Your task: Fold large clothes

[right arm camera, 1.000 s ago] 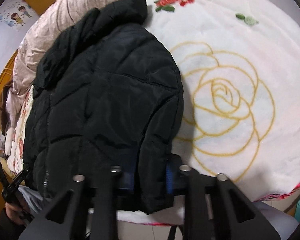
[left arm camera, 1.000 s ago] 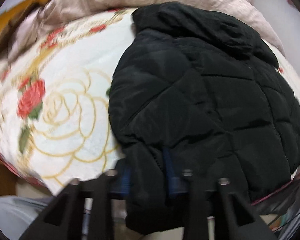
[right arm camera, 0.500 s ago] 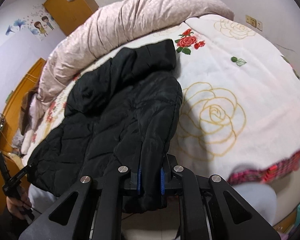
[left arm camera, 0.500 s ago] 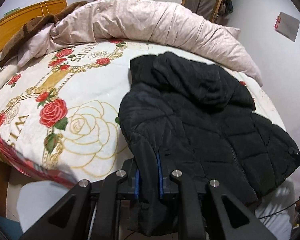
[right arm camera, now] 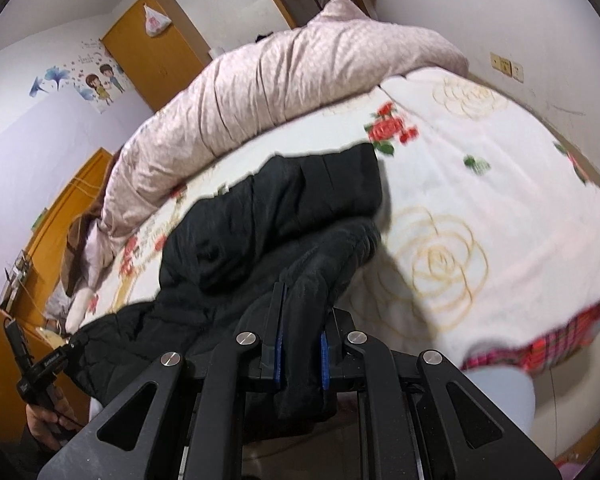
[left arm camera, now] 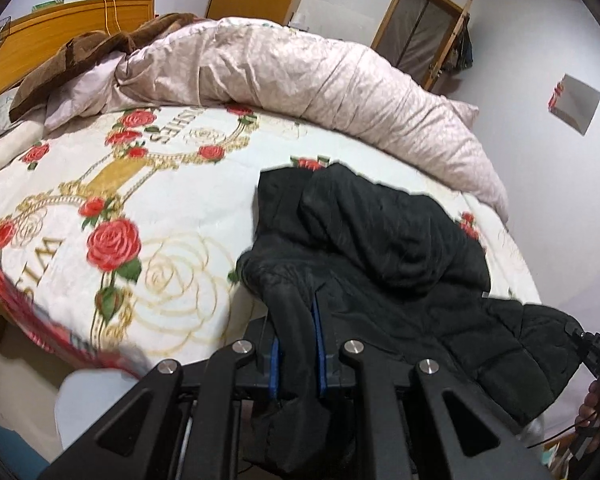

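Jacket (left arm camera: 400, 240) on blanket (left arm camera: 172, 208), before quilt (left arm camera: 300, 72); hem seemingly off the bed's edge.

A black quilted puffer jacket (left arm camera: 400, 240) is seen between blue-padded black fingers (left arm camera: 274, 364). Beyond them, a white plush blanket (left arm camera: 204, 208) is patterned with red roses and gold outlines, edged in what seems red plaid. A pale pink crinkled duvet (right arm camera: 284, 80) is bunched behind.

Even, fairly bright indoor light fills both fisheye views, edges bowed and ringed in black, with motion blur smearing the near blanket (left arm camera: 188, 208) border and probably the dark jacket (left arm camera: 400, 240).
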Demonstrator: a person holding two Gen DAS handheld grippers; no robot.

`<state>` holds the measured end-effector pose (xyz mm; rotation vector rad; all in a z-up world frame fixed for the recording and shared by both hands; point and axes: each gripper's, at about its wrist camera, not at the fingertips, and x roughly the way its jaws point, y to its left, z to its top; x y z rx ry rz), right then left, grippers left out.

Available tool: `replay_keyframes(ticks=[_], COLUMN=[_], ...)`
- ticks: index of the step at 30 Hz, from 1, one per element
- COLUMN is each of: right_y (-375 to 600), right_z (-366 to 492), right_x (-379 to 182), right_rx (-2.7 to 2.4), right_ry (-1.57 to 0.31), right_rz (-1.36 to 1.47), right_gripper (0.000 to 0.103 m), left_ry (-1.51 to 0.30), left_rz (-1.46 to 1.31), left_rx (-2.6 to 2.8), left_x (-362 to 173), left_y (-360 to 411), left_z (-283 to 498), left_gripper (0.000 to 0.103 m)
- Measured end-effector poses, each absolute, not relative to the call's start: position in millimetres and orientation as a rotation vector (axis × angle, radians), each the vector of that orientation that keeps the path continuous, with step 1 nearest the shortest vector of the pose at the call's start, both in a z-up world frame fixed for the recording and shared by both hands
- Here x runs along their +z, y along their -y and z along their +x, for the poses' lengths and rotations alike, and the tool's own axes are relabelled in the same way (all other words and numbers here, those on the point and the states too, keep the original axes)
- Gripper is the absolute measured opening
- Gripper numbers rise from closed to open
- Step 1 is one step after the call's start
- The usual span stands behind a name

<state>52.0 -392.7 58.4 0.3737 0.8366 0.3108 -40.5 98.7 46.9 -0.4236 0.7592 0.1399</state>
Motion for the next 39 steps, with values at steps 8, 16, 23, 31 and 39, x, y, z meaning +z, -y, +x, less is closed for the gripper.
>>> replay_keyframes(ticks=[8,16,23,31,39], right_y=[381,368,342,335,343], right_z=[130,230,307,352,346], right_x=[80,62,31,-4,11], right_rx=[0.298,0.242,0.200,0.206,0.300], right_ry=[-0.790,-0.853,-0.952,-1.047,-0.917], right_rz=[0.392,0.377,0.342,0.401,0.526], right_gripper=[0.013,0.014,0.016,0.033,0.070], left_ry=[-0.707,-0.741,-0.833,-0.917,-0.766], left_rz=[-0.452,-0.447,-0.461,-0.539,-0.602], left_rx=[0.173,0.204,0.245,0.234,0.160], left_x=[71,55,10,-25,-7], left_y=[-125,-140,-154,-166,-176], left_z=[37,137,208,249,241], left_gripper=[0.014,0.015,0.016,0.023,0.077])
